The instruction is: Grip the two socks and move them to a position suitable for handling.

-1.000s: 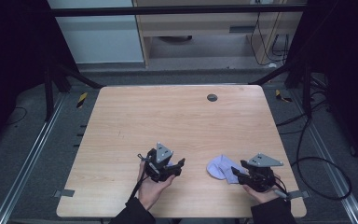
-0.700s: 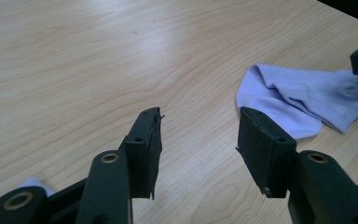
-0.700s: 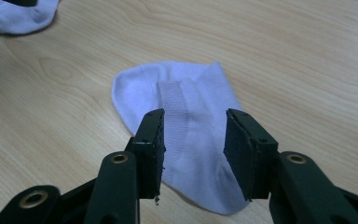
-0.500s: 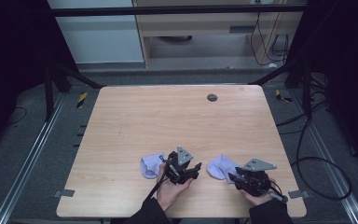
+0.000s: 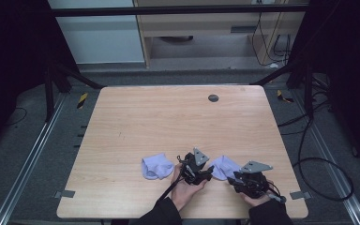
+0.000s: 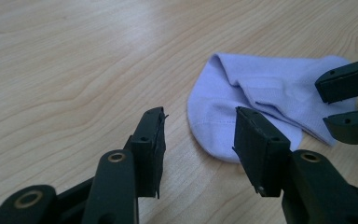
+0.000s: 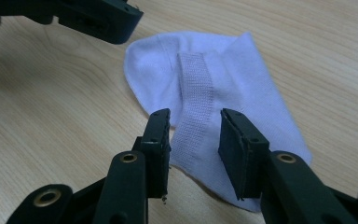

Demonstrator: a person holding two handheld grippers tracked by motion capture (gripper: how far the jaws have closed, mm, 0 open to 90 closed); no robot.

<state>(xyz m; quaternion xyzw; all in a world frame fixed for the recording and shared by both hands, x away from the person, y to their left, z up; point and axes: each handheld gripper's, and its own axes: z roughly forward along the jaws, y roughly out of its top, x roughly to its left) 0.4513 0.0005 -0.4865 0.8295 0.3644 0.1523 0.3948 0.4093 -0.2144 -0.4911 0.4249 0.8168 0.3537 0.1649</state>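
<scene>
While both hand-held grippers gape unloaded, lilac sock [image 7: 223,88] lengthwise toward right hand-held gripper [image 7: 193,135].

A pale wood desk [image 5: 168,122] with rounded corners carries two lilac socks near its front edge. One sock [image 5: 156,166] lies bunched left of centre; the other sock [image 5: 223,166] lies flat further right. A dark round disc [image 5: 213,98] sits near the far edge.
</scene>
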